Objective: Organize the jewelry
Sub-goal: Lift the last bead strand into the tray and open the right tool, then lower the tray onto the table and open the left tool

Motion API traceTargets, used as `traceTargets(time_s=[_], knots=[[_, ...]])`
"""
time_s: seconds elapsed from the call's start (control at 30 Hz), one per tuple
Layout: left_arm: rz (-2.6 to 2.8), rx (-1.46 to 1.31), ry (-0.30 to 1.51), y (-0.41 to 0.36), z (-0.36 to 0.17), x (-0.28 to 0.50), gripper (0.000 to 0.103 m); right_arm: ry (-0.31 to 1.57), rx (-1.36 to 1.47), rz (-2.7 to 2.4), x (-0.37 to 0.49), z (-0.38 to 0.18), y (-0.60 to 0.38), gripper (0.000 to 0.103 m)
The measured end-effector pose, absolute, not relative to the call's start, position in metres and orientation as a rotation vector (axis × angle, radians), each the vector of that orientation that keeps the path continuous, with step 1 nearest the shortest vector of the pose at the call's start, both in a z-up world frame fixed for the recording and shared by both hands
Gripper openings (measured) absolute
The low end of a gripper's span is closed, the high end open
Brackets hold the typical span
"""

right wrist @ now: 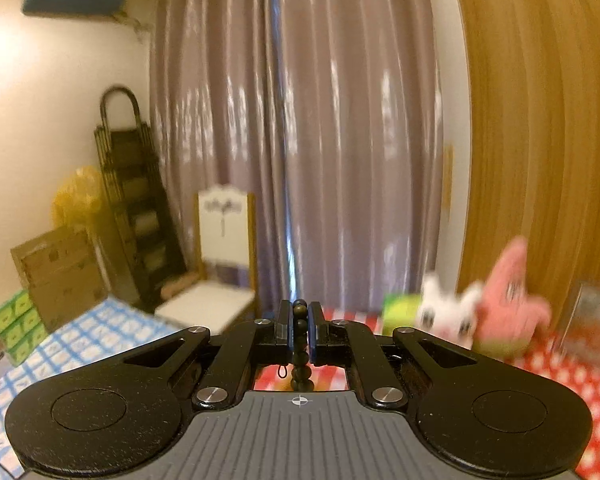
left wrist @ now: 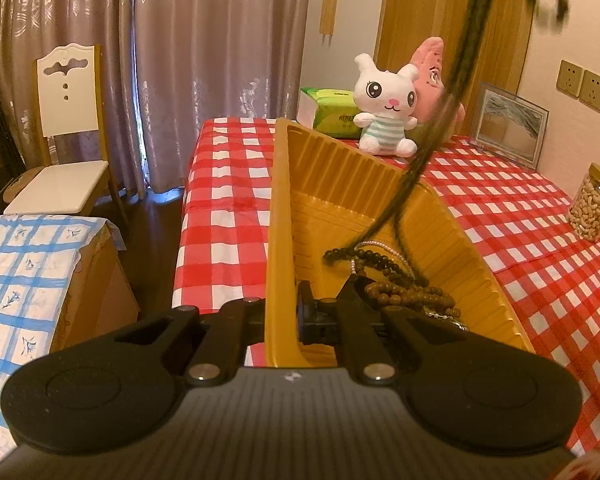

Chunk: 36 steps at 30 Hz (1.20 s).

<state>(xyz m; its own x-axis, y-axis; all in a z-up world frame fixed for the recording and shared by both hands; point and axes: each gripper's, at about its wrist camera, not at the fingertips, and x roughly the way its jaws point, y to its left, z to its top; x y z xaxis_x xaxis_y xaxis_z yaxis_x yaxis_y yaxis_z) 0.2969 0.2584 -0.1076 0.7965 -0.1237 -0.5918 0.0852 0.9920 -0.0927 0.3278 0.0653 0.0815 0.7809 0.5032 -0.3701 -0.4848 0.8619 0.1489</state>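
The right wrist view is smeared with blur, so the plush toys and curtain there are soft shapes only. The right hand-held gripper (right wrist: 299,330) has its jaws pressed together on a dark bead strand (right wrist: 300,344); the beads run up between the pads and hang below them, and the lower end drops out of sight behind the gripper body. In the left wrist view a dark streaked strand (left wrist: 432,128) sweeps down from the top edge into the yellow tray (left wrist: 284,216), its top cut off by the frame, too blurred to count beads.

The left hand-held gripper (left wrist: 296,316) is clamped on the tray's near left wall, jaws closed against the rim. Inside the tray, just right of that gripper, lies a heap of brown bead strings (left wrist: 412,294) with a pearl strand (left wrist: 370,246) behind them; the heap's near part is hidden by the gripper's arm. The tray sits on the red-checked counter (left wrist: 228,184), with the white plush rabbit (left wrist: 388,108) beyond its far end.
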Motion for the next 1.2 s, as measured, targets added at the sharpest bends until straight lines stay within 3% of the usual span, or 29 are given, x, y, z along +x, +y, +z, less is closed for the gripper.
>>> traceTargets(time_s=[0.37, 0.47, 0.7, 0.87, 0.93, 1.0, 1.07, 1.2], knots=[[-0.109, -0.062, 0.644, 0.257, -0.108, 0.298, 0.006, 0.800, 0.169, 0.501, 0.354, -0.056, 0.056, 0.007], [-0.108, -0.063, 0.645, 0.257, -0.108, 0.299, 0.006, 0.822, 0.191, 0.500, 0.356, -0.065, 0.054, 0.007], [-0.105, -0.063, 0.646, 0.256, -0.107, 0.299, 0.005, 0.623, 0.266, 0.581, 0.349, -0.031, 0.052, 0.007], [-0.109, -0.061, 0.649, 0.254, -0.108, 0.298, 0.006, 0.786, 0.225, 0.556, 0.355, -0.057, 0.057, 0.007], [-0.109, -0.062, 0.653, 0.253, -0.108, 0.298, 0.006, 0.871, 0.194, 0.547, 0.356, -0.071, 0.058, 0.012], [-0.109, -0.061, 0.655, 0.253, -0.108, 0.297, 0.006, 0.892, 0.173, 0.536, 0.352, -0.080, 0.054, 0.040], [-0.109, -0.060, 0.655, 0.252, -0.108, 0.297, 0.006, 0.880, 0.182, 0.514, 0.349, -0.080, 0.046, 0.053], [-0.112, -0.058, 0.656, 0.250, -0.109, 0.297, 0.006, 0.872, 0.190, 0.463, 0.342, -0.079, 0.028, 0.055]])
